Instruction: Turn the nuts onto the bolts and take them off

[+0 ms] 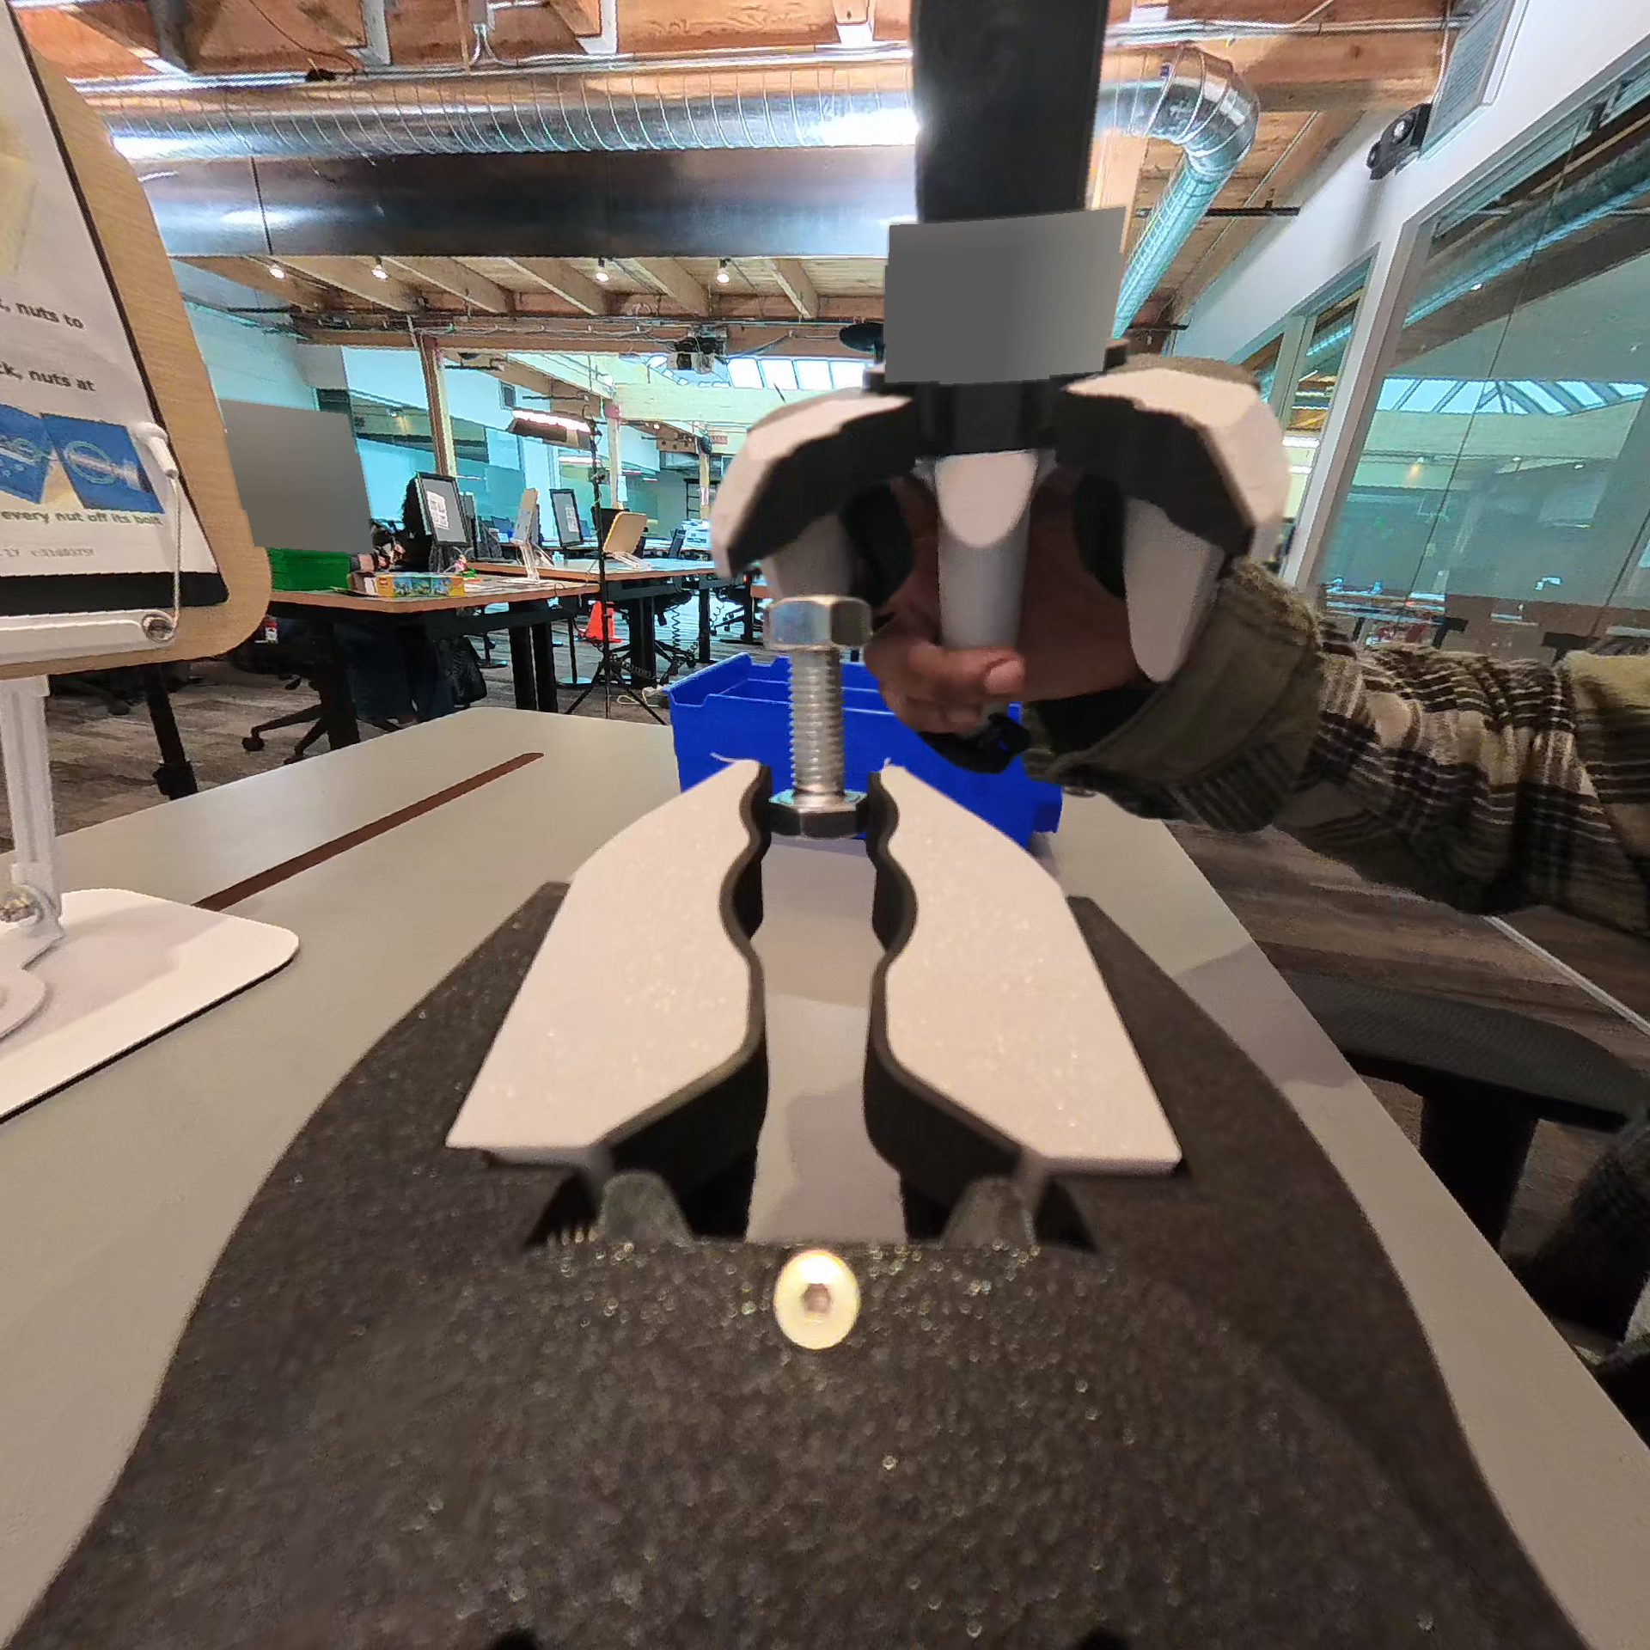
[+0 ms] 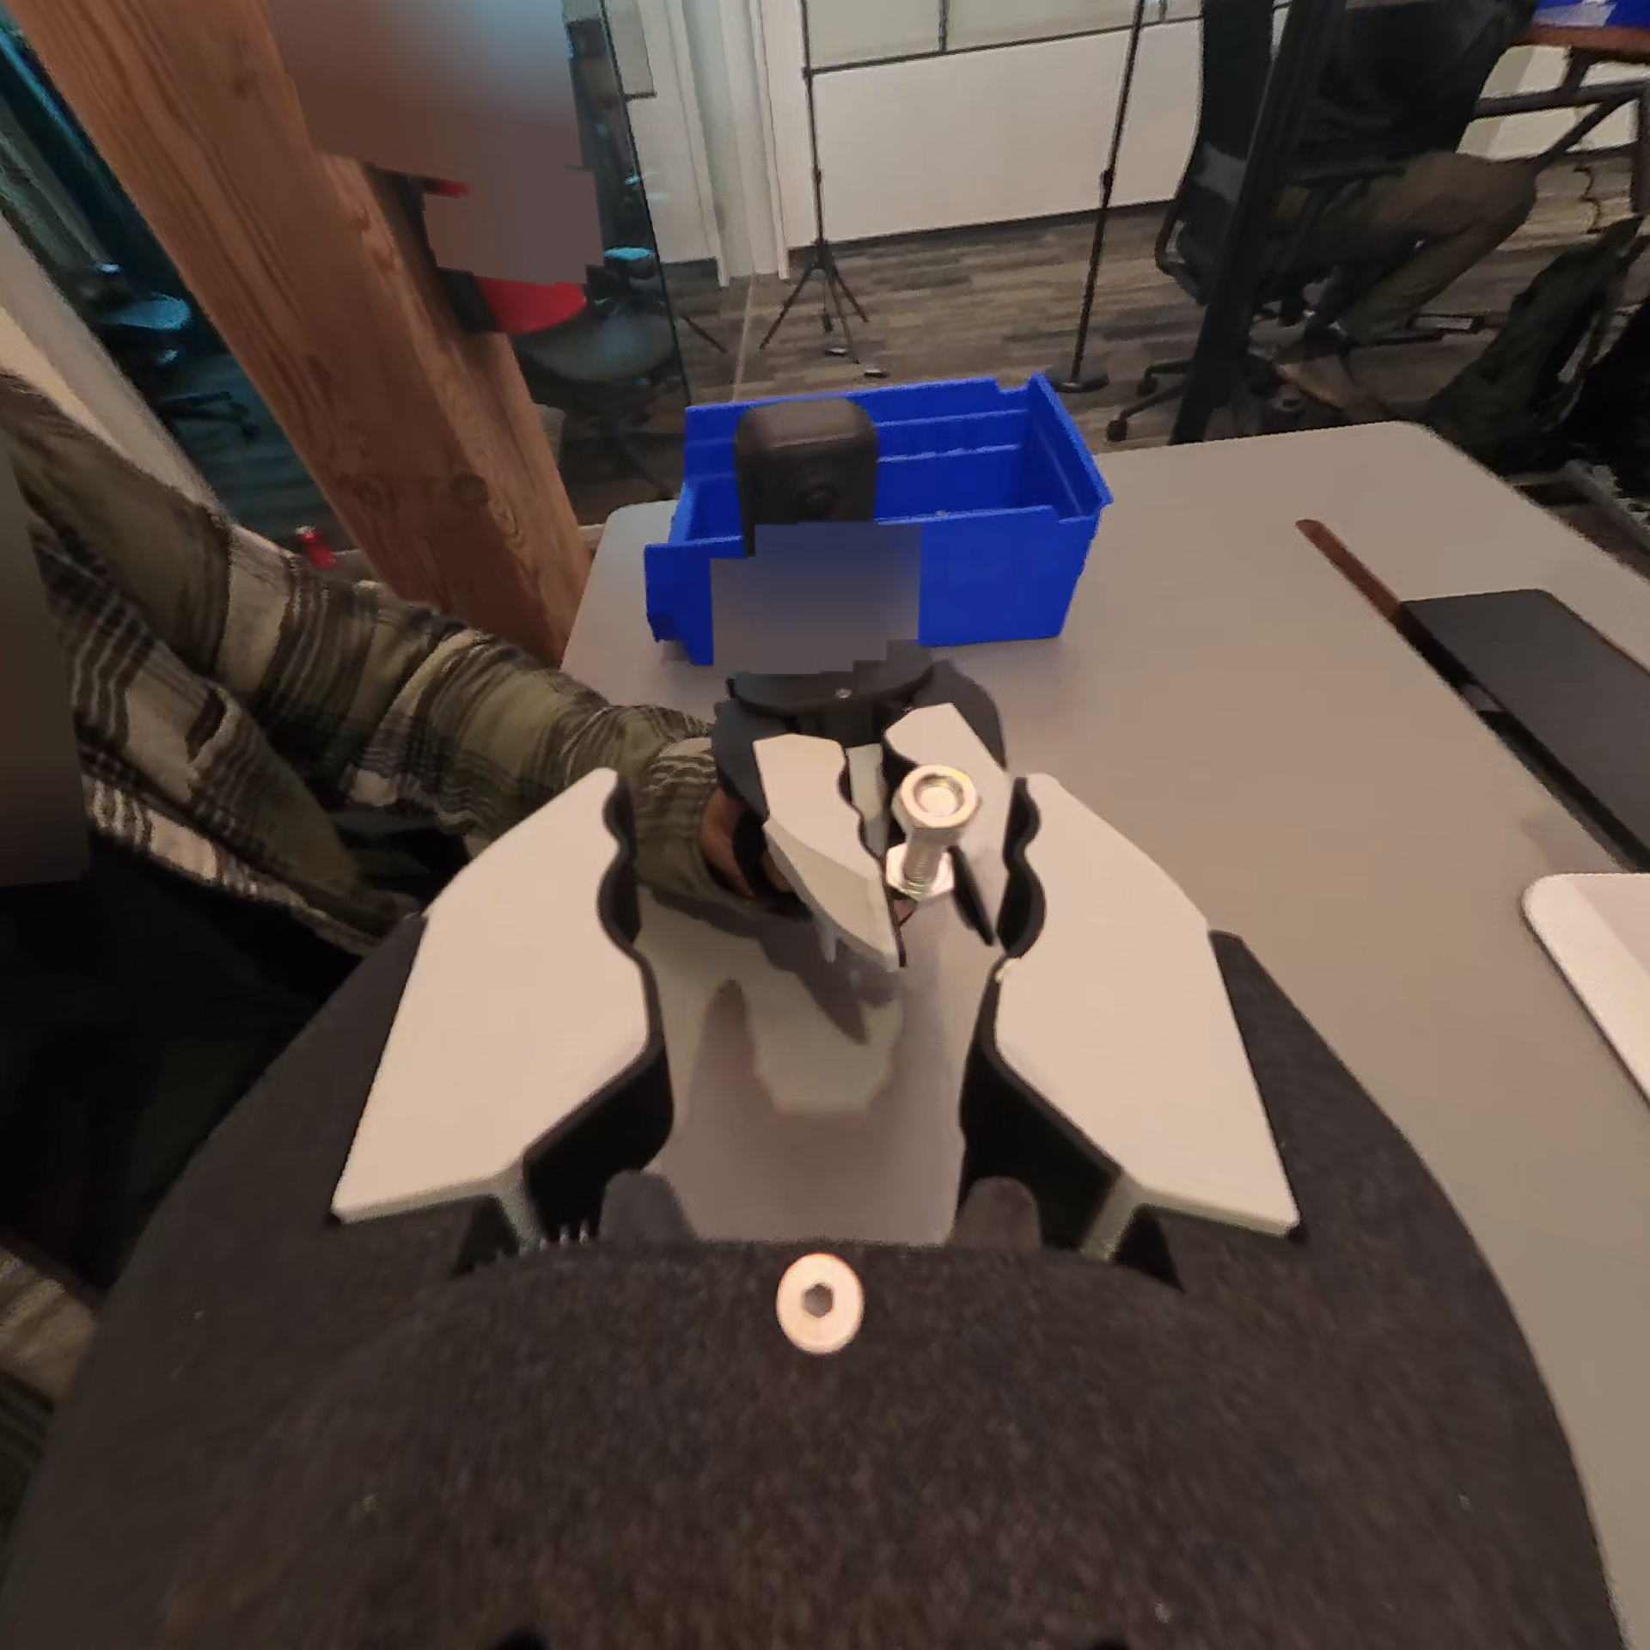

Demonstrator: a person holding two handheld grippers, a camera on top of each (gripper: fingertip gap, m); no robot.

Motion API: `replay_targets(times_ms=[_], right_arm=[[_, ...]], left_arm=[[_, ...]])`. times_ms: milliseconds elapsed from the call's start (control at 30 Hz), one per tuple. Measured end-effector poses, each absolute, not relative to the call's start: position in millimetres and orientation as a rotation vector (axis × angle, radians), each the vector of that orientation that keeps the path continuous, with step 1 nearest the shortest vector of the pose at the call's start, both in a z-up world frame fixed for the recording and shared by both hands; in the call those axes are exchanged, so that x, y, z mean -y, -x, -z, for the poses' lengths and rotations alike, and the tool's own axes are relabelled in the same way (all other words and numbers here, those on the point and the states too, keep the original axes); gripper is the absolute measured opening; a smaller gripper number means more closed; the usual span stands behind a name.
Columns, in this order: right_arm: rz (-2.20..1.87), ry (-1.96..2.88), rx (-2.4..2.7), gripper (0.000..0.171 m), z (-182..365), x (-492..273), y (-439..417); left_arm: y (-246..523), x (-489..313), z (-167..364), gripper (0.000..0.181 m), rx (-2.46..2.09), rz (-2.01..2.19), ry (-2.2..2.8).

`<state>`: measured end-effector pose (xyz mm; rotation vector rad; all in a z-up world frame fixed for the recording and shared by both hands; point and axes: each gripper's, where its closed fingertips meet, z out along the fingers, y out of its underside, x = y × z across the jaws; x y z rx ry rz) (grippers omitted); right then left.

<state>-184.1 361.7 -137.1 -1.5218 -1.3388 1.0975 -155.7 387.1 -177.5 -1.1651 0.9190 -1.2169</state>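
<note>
The left gripper (image 1: 817, 817) is clamped on the nut (image 1: 817, 814) at the lower end of a silver bolt (image 1: 816, 714), which stands upright above the table with its hex head at 12 o'clock. The nut's far side is hidden between the fingertips.

The right gripper (image 2: 817, 857) is spread wide, holding nothing, just above the bolt head (image 2: 936, 797); in the left wrist view it sits at 1 o'clock, blurred, its handle partly behind a grey patch.

The blue bin (image 2: 982, 571) lies beyond both at 12 o'clock; its inside is mostly hidden and whatever it holds cannot be made out.

The table (image 1: 268, 857) is grey. A white stand (image 1: 134, 973) with a printed sheet is cut off at 9 o'clock. Behind are office desks and exposed wooden ceiling beams.
</note>
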Motion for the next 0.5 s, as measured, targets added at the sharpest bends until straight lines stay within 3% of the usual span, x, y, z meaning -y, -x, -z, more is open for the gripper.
replay_targets(times_ms=[500], right_arm=[[-1.084, 1.496, 1.337, 0.081, 136.0, -348.4, 175.9]], left_arm=[[158.5, -391.6, 179.4, 0.020, -0.919, 1.195, 1.180]])
